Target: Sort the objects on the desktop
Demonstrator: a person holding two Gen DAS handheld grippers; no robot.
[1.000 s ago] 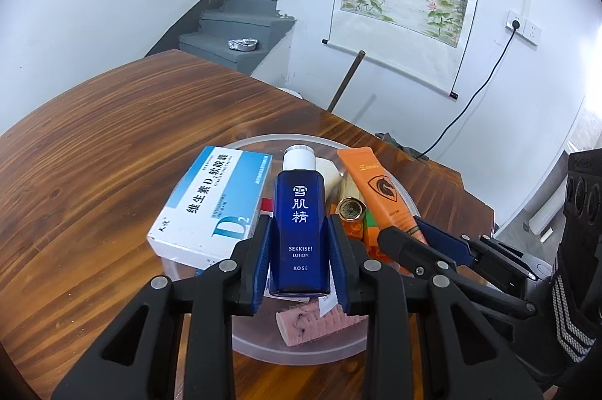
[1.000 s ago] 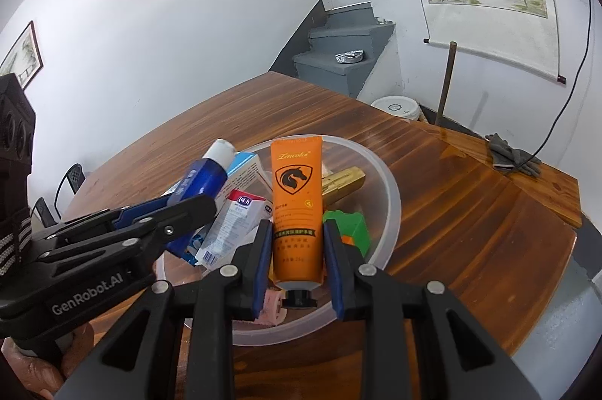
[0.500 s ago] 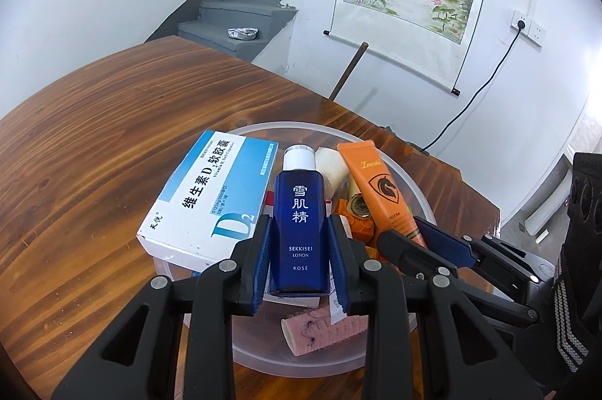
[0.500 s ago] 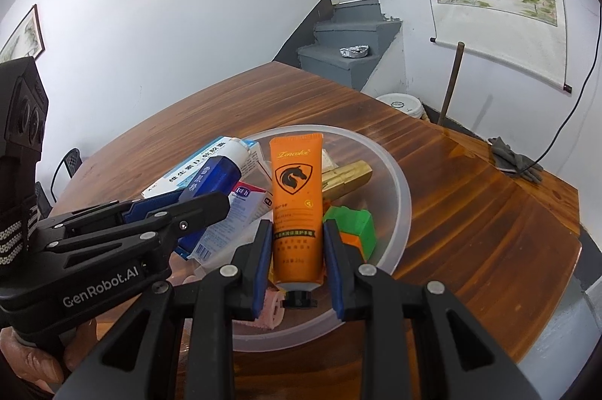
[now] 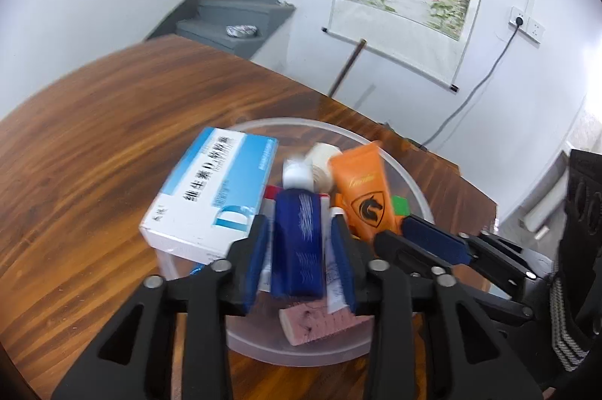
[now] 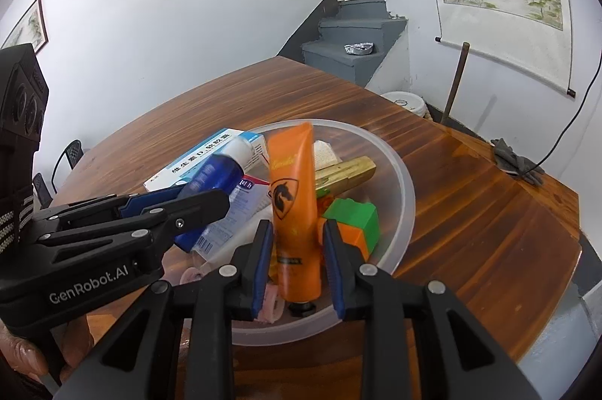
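A dark blue lotion bottle point(image 5: 298, 260) with a white cap lies blurred between the fingers of my left gripper point(image 5: 300, 227). The jaws are opening, and a thin gap shows on each side of the bottle. The bottle hangs over a clear plastic bowl point(image 5: 410, 181) full of items. My right gripper point(image 6: 297, 225) is shut on an orange tube point(image 6: 293, 181) with a horse logo, held cap-down over the same bowl point(image 6: 406, 189). The right wrist view shows the left gripper point(image 6: 203, 195) at the left with the blue bottle point(image 6: 218, 170). In the left wrist view the right gripper point(image 5: 393, 230) grips the orange tube point(image 5: 361, 185).
A blue-and-white medicine box point(image 5: 210, 193) leans over the bowl's left rim. In the bowl lie a pink block point(image 5: 320, 321), a green block point(image 6: 353, 215), a gold bar-shaped item point(image 6: 346, 170) and a white roll point(image 5: 321, 159). Brown wooden table point(image 5: 94, 136) surrounds the bowl.
The left jaws have parted from the blue bottle, which is now blurred and loose between them. The orange tube in the right gripper has tilted slightly.
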